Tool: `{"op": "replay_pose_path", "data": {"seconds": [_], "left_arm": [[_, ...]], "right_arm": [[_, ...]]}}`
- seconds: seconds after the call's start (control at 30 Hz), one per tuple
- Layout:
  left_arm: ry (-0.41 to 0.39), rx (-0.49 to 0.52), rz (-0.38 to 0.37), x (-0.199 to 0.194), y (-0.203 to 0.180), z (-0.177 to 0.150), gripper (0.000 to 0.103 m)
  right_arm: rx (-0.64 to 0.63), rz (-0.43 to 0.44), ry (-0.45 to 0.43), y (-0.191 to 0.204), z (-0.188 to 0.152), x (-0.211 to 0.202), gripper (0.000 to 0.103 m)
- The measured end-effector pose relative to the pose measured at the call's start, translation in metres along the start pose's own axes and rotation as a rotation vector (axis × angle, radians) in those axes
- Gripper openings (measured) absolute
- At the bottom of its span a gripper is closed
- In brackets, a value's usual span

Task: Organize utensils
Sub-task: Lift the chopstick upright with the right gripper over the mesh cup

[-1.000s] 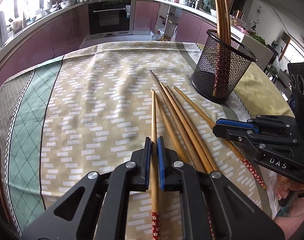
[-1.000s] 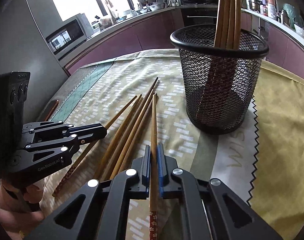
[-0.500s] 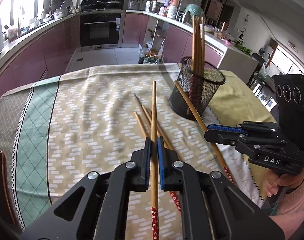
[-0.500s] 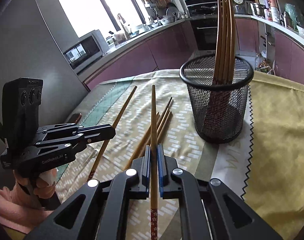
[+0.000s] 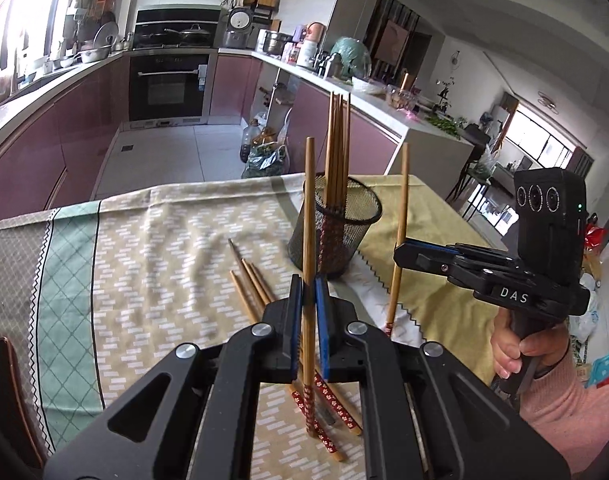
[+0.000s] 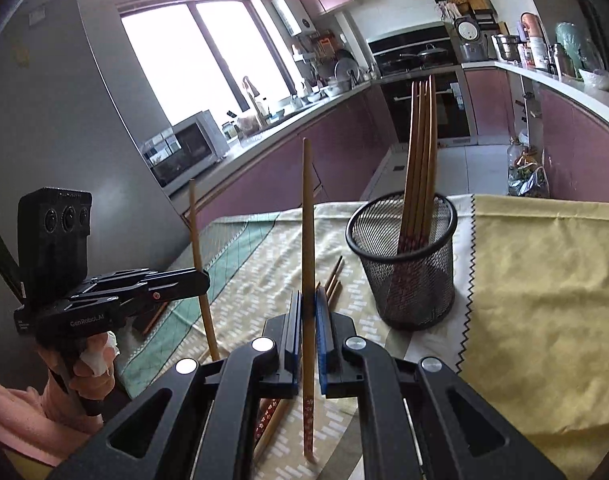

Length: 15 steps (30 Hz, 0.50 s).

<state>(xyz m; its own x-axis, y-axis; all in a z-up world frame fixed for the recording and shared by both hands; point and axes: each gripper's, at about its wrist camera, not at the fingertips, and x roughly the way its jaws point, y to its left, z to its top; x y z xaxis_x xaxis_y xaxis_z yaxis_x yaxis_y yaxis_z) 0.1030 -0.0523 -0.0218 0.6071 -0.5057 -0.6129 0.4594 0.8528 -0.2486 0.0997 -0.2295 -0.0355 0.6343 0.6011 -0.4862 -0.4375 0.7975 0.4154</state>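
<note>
Now one chopstick (image 5: 309, 216) is clamped in the left gripper (image 5: 308, 320), held near upright with the patterned end down so it can be dropped handle-first. A second chopstick (image 6: 307, 240) is pinched the same way in the right gripper (image 6: 308, 332). Ahead of both grippers stands the mesh holder (image 6: 404, 272), already holding several sticks tips-up. Loose chopsticks (image 5: 250, 284) are left on the cloth just beyond the left gripper, apparently for later.

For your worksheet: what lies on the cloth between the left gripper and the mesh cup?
Loose chopsticks lie between left gripper and mesh cup, per the left wrist view.
</note>
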Motion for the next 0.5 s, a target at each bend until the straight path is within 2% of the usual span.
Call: {"op": "replay_pose_path", "data": {"seconds": [0.3,0.5], "left_arm": [[-0.059,0.010,-0.025,-0.013,-0.009,0.021,0.007],[-0.112,0.025,-0.027,-0.013,-0.018,0.046,0.007]], "right_arm": [[-0.013,-0.007,-0.080,-0.004,0.017,-0.020,0.006],[-0.045,-0.024,-0.127,-0.004,0.038,-0.030,0.006]]}}
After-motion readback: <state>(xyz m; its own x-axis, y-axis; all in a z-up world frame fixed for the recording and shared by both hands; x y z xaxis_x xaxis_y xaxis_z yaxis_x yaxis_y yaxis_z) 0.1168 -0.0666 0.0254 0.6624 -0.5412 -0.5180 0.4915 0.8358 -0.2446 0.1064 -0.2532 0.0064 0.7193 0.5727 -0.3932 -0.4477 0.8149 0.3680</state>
